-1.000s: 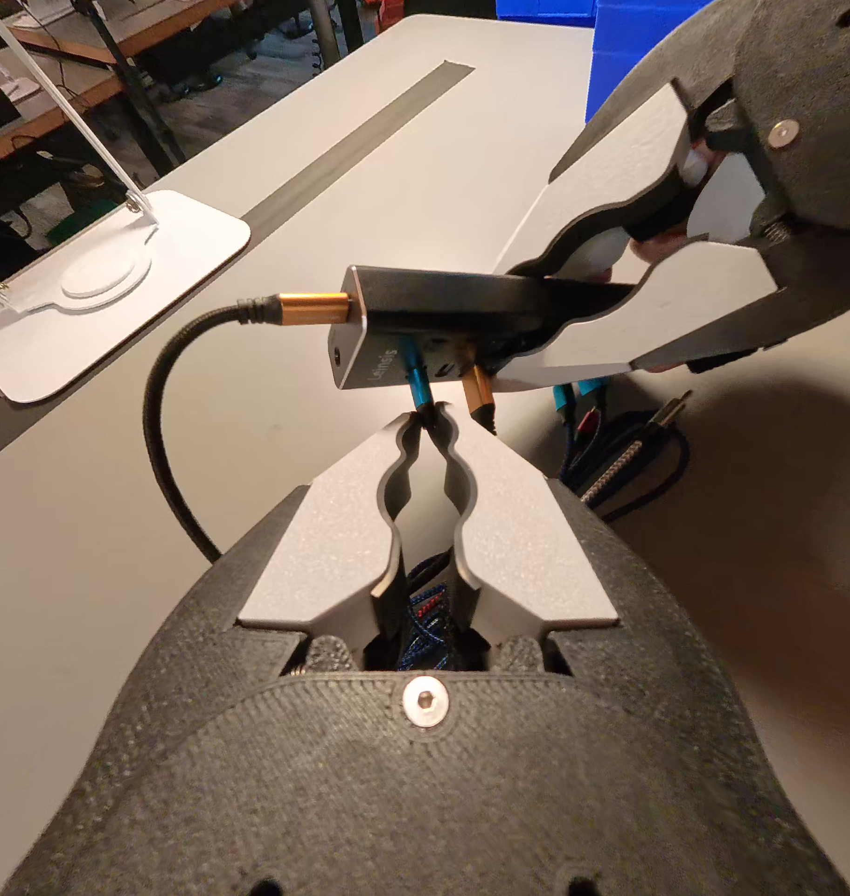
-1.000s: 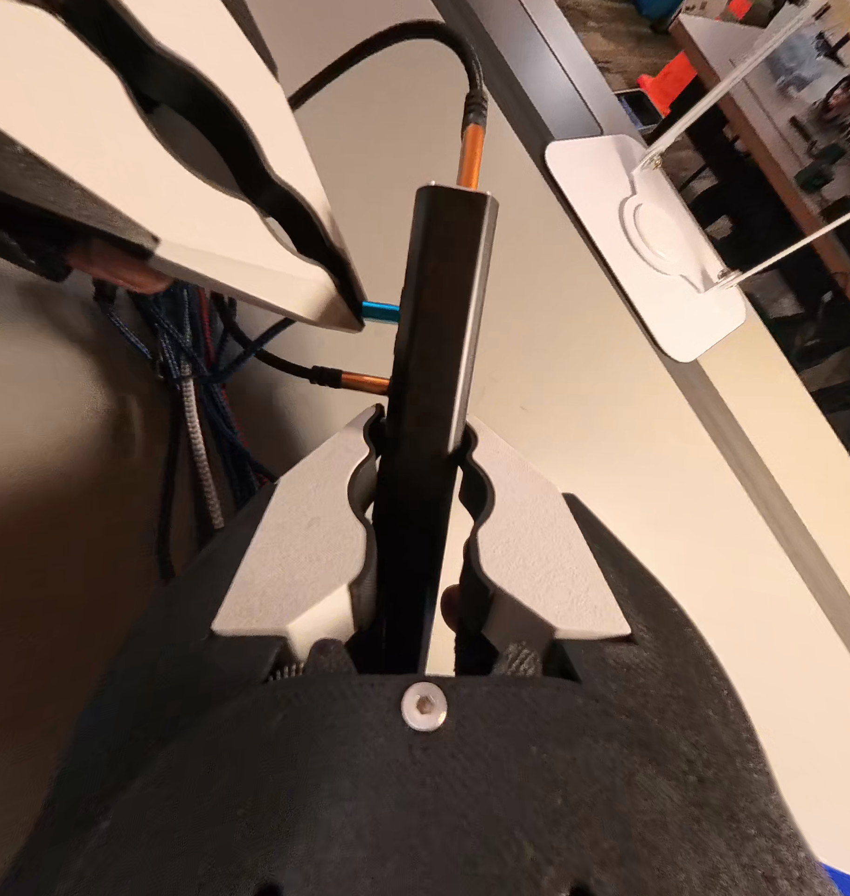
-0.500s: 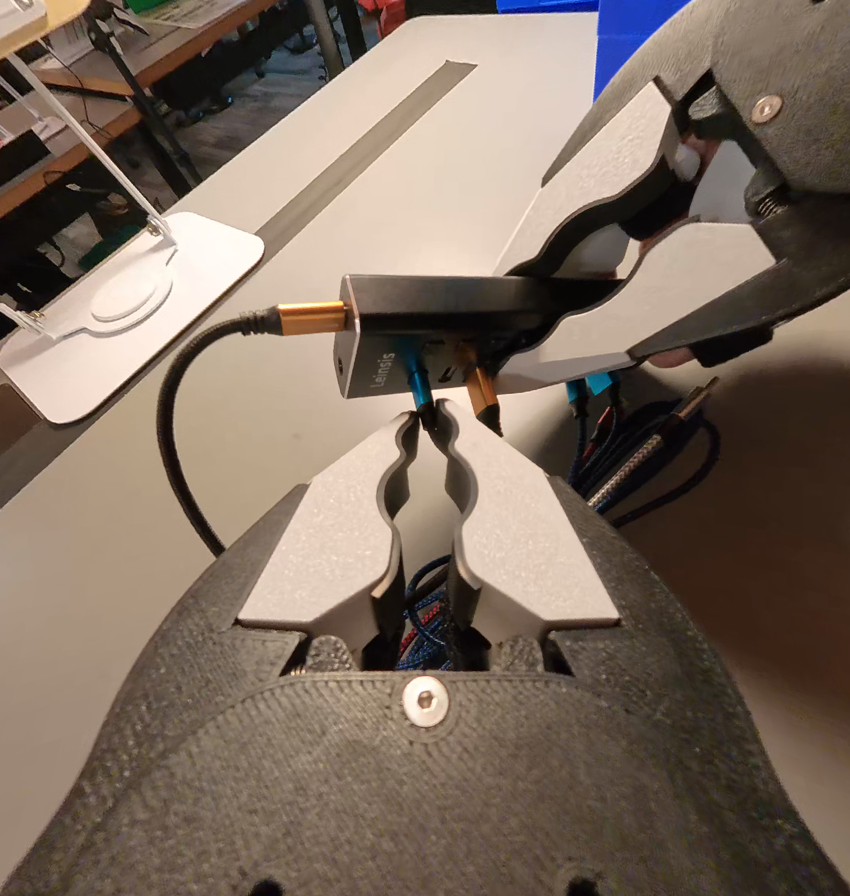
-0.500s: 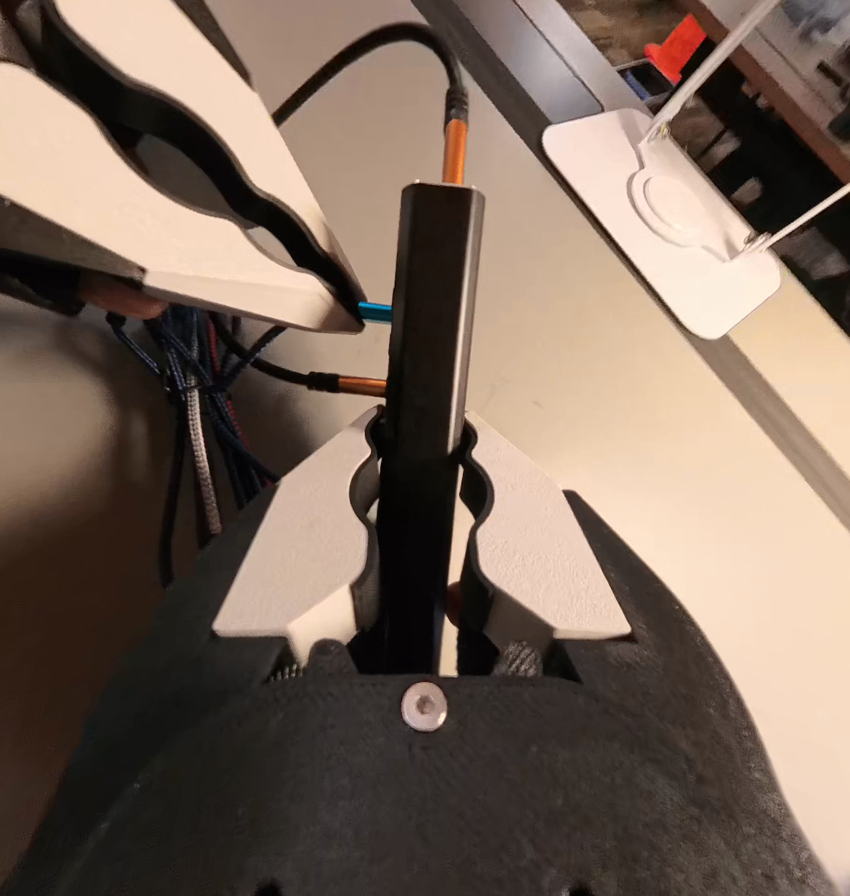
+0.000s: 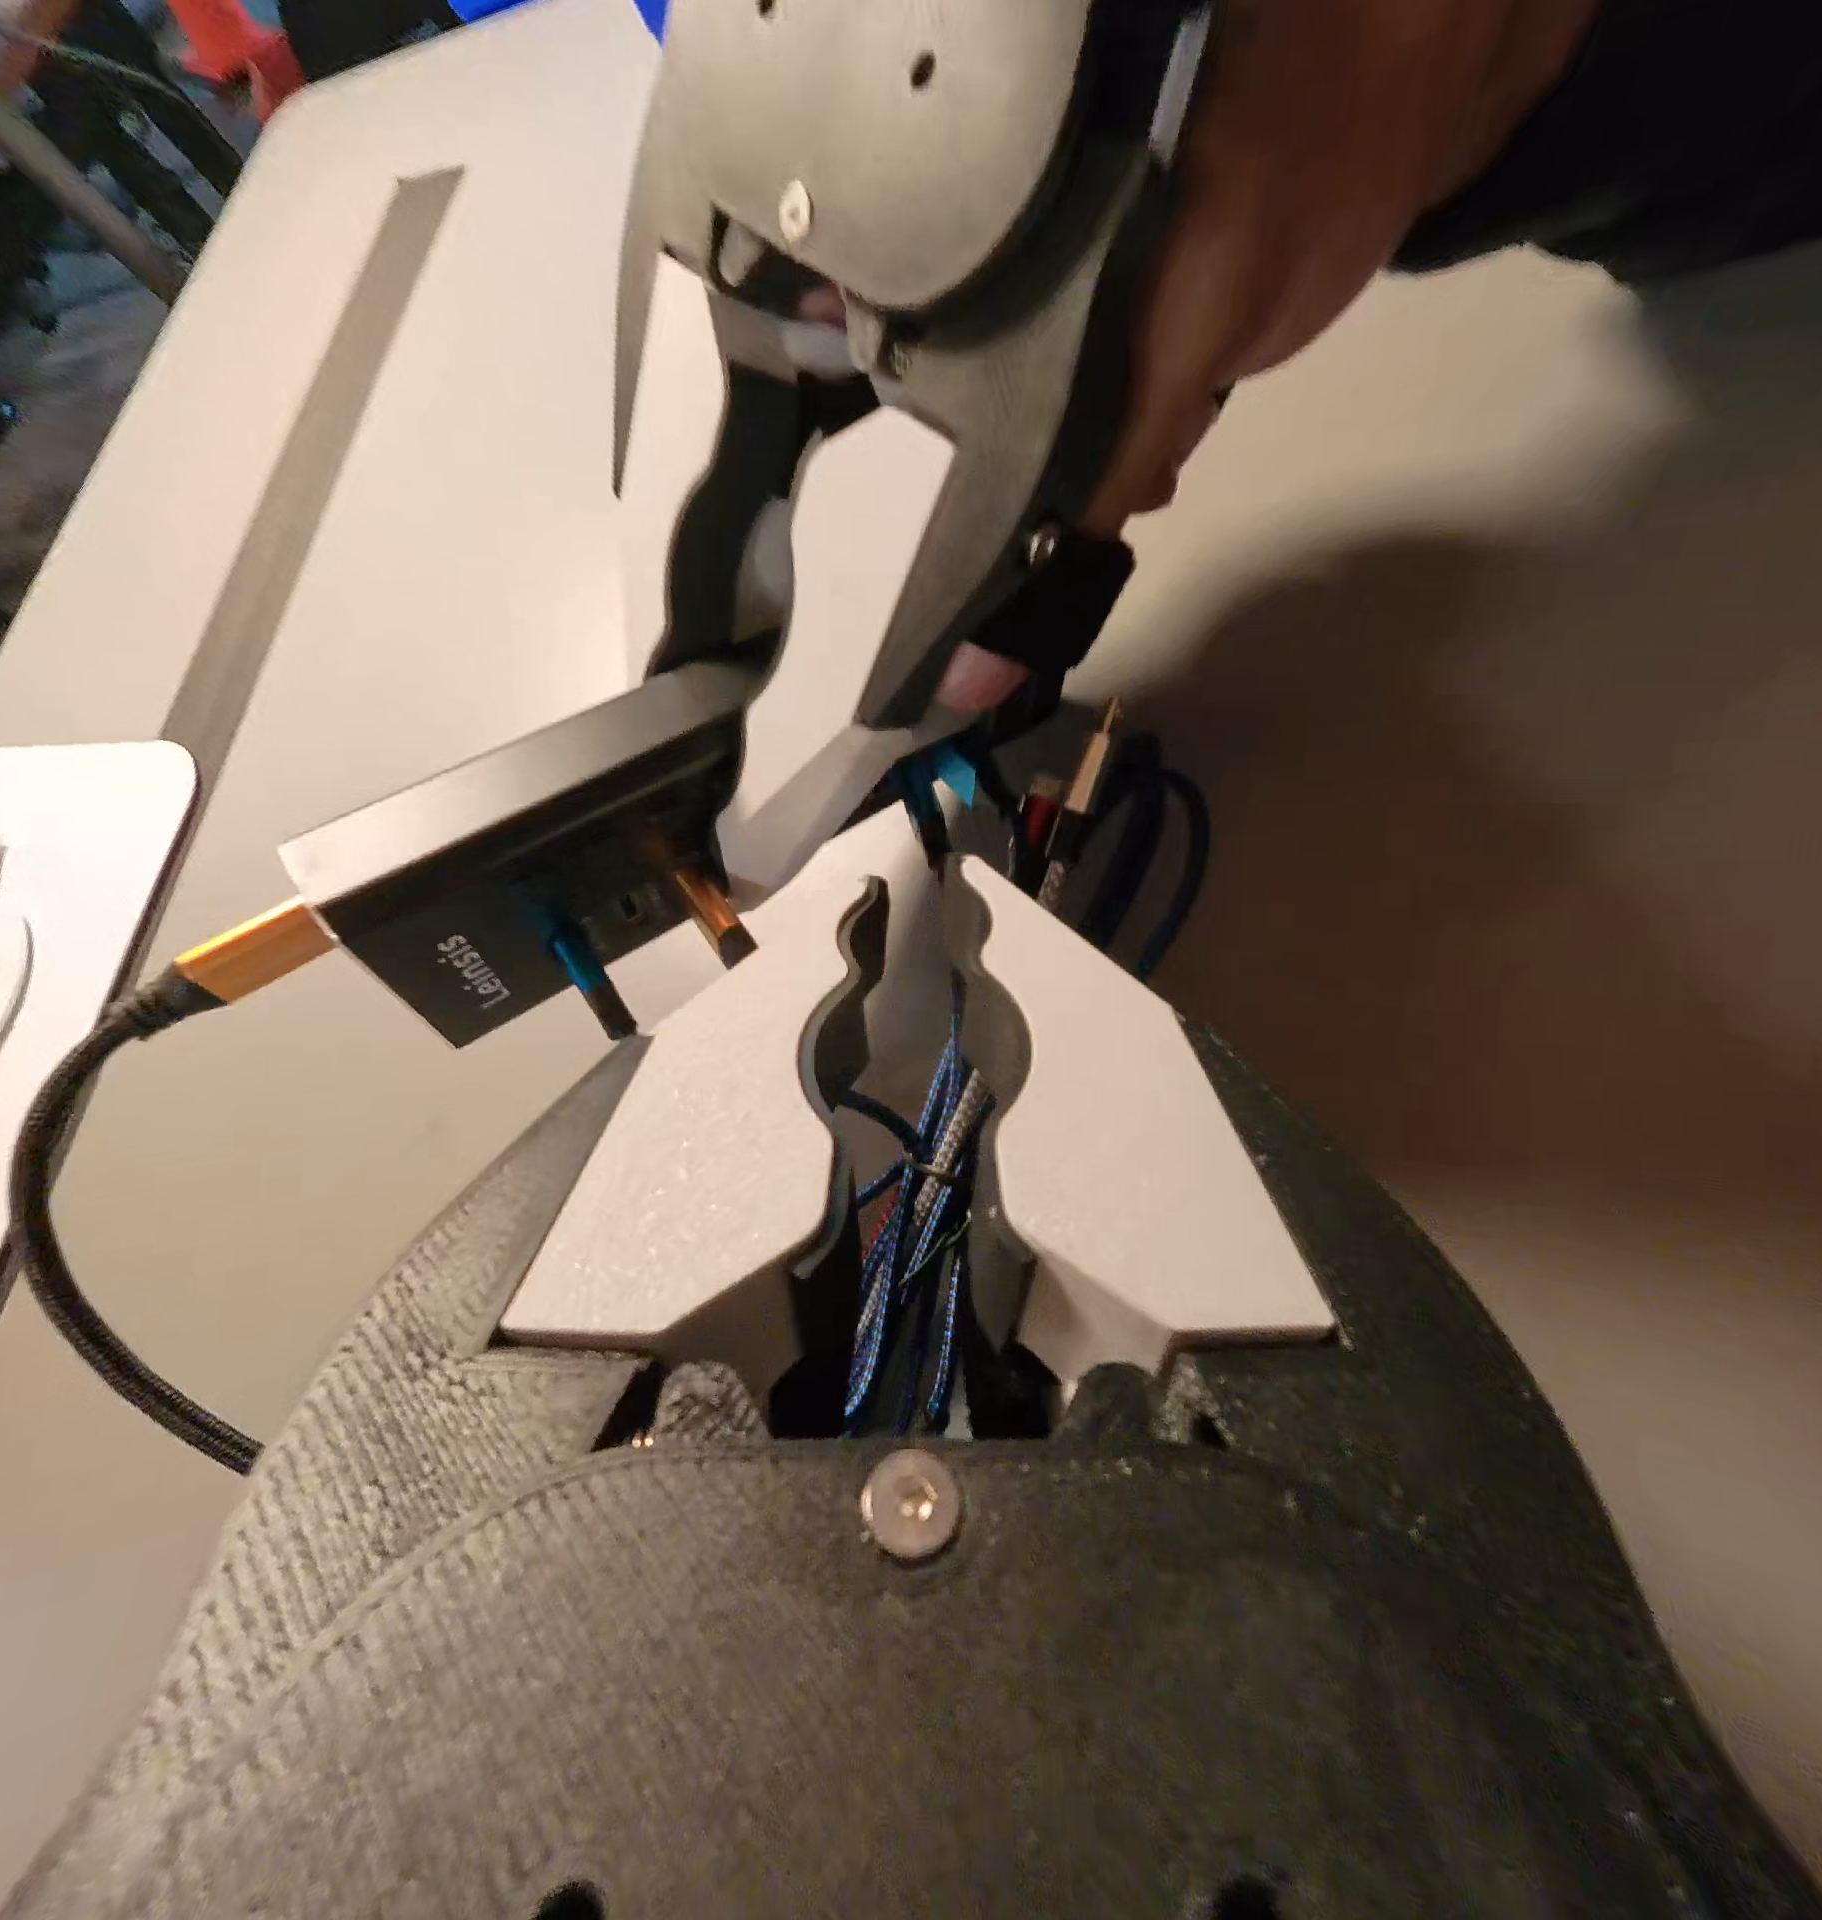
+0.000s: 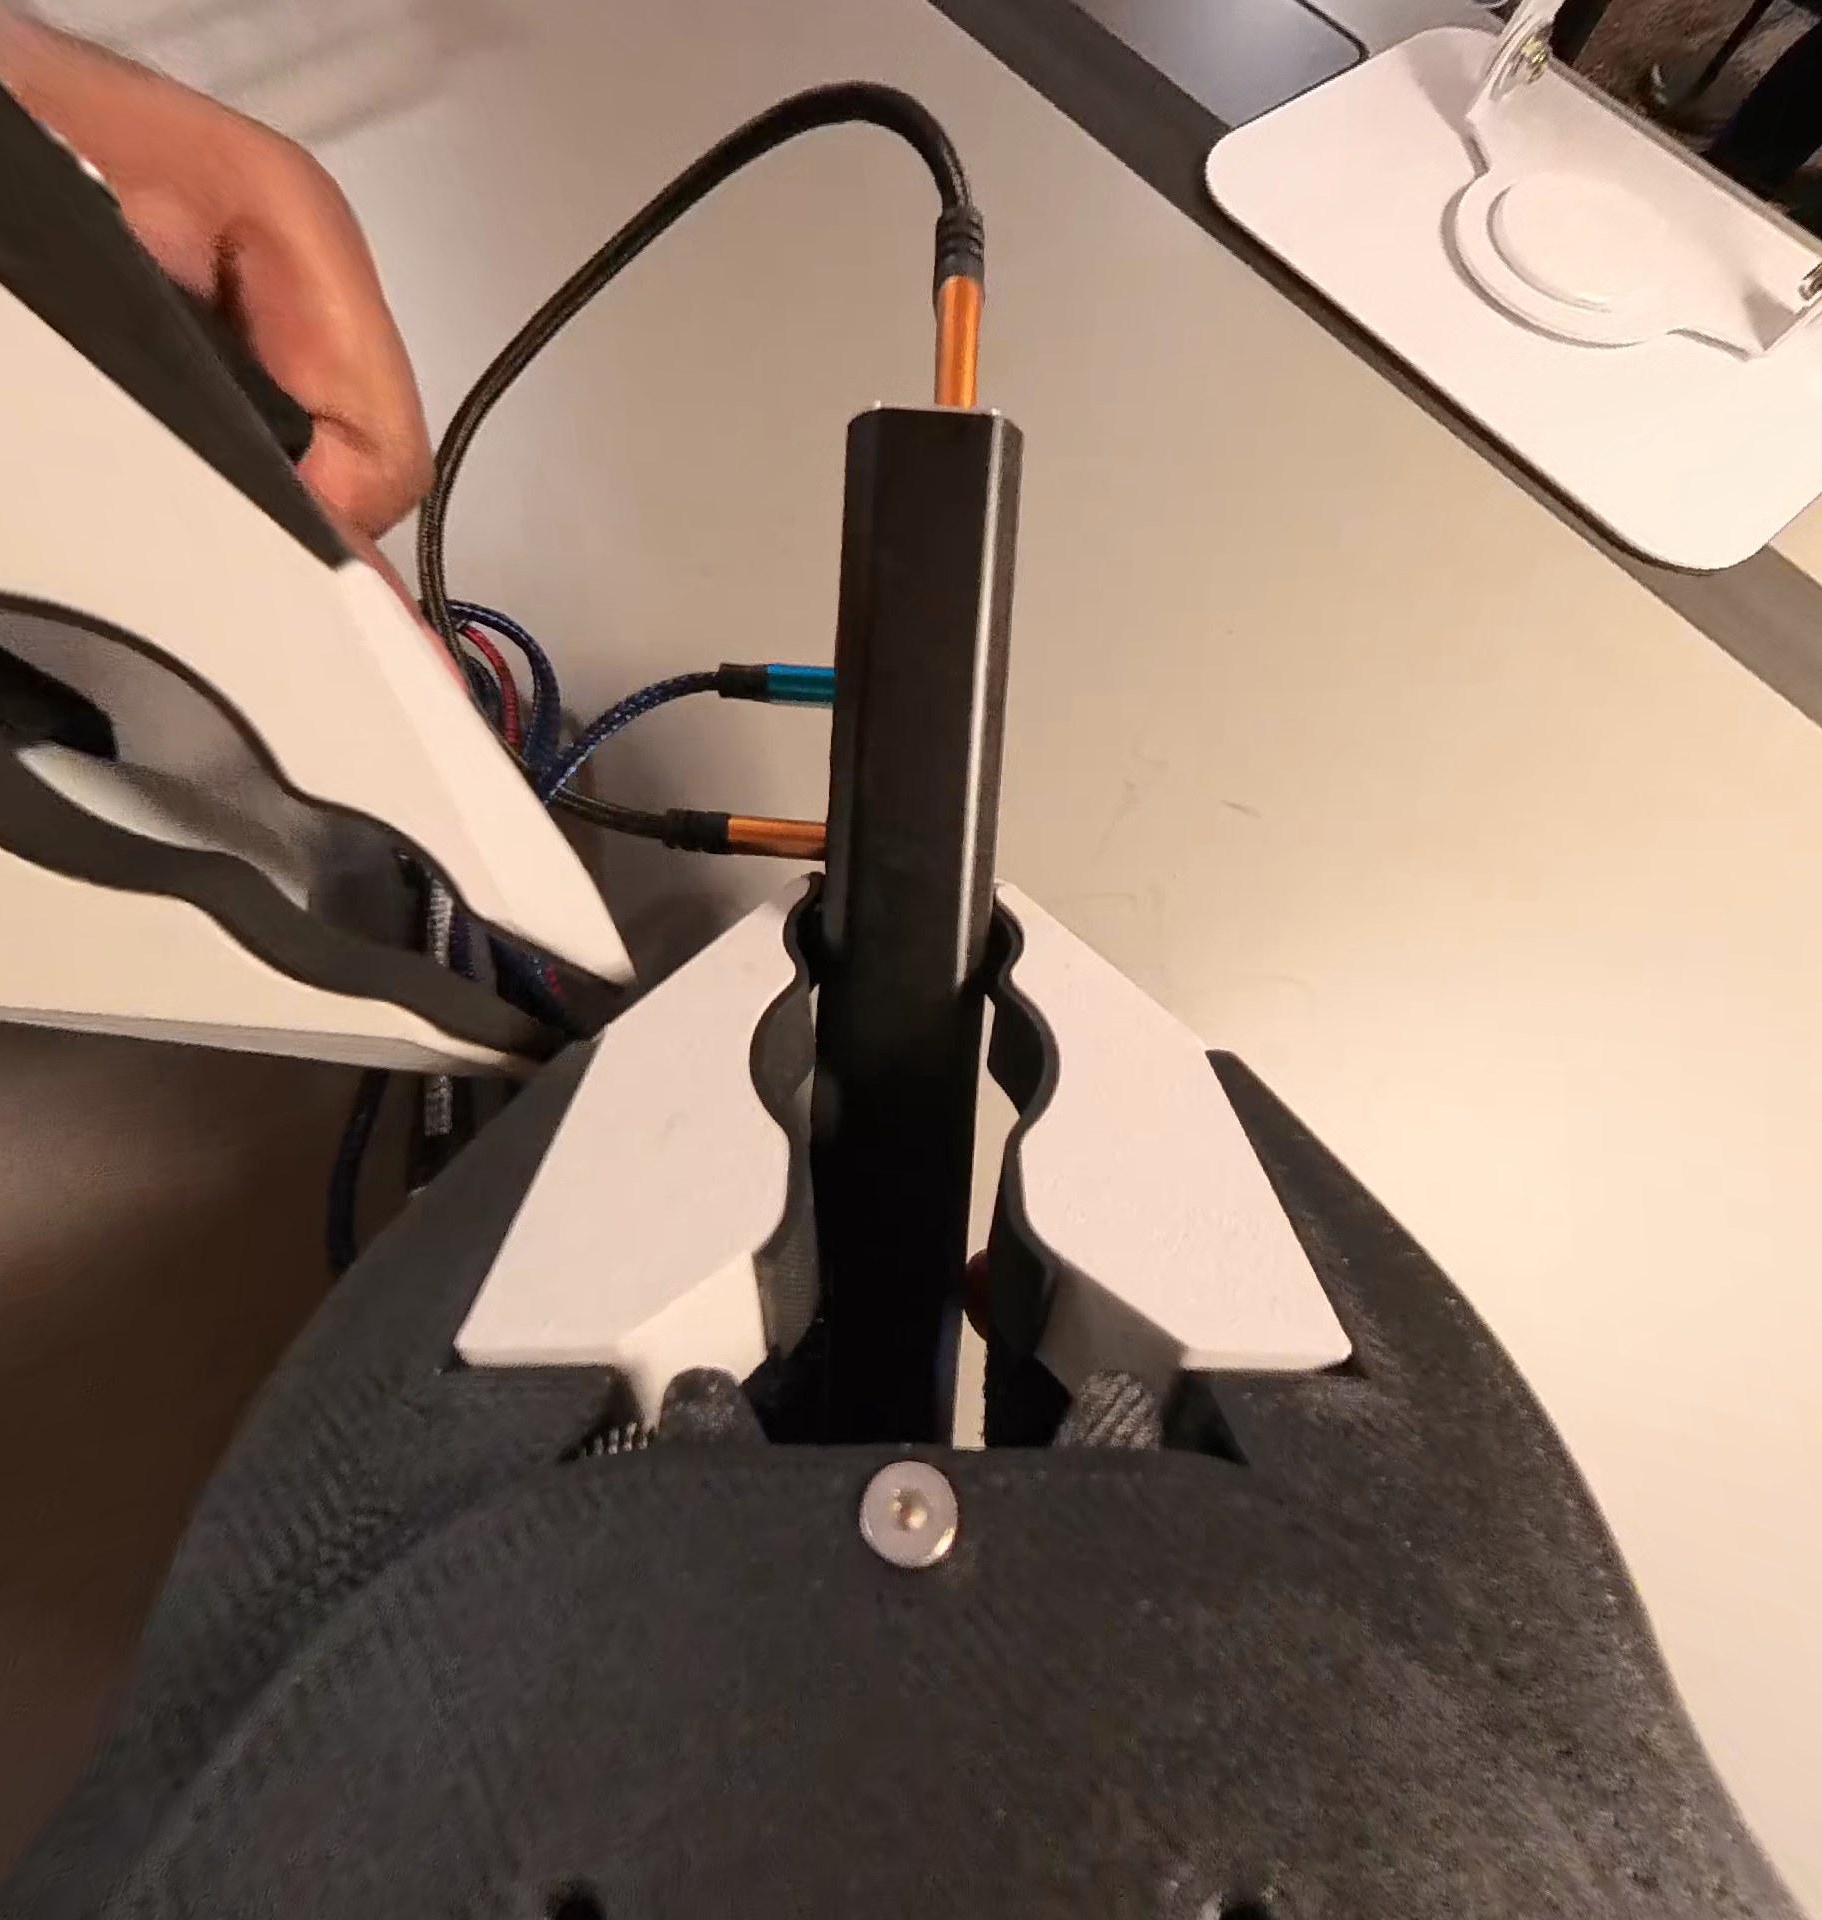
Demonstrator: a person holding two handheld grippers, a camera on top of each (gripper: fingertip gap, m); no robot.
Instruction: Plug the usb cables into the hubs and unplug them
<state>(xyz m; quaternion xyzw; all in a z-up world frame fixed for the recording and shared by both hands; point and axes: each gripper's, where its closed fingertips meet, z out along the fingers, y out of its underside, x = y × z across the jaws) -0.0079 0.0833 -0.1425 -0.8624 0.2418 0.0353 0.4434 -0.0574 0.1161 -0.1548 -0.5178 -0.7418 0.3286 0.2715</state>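
My right gripper (image 6: 902, 904) is shut on a black USB hub (image 6: 922, 623) and holds it above the table. A blue plug (image 6: 793, 686) and an orange plug (image 6: 772, 831) sit in its side ports. Its own black cable with an orange collar (image 6: 957, 332) leaves the far end. In the left wrist view the hub (image 5: 512, 821) tilts down to the left, with the blue plug (image 5: 574, 956) and orange plug (image 5: 709, 914) showing. My left gripper (image 5: 919, 873) is narrowly open to the right of both plugs, with bundled braided cables (image 5: 933, 1143) between its fingers. It also shows in the right wrist view (image 6: 574, 1008).
A loose blue plug (image 5: 928, 784) and a gold plug (image 5: 1094, 769) lie in the cable pile just past my left fingertips. A white stand base (image 6: 1509, 260) sits near a dark slot (image 5: 294, 468) in the table. A person's hand (image 5: 1250, 208) holds the right gripper.
My left gripper has let go of the blue plug, which stays in the hub, and moved right and down to the cable pile. The right gripper has tilted the hub down.
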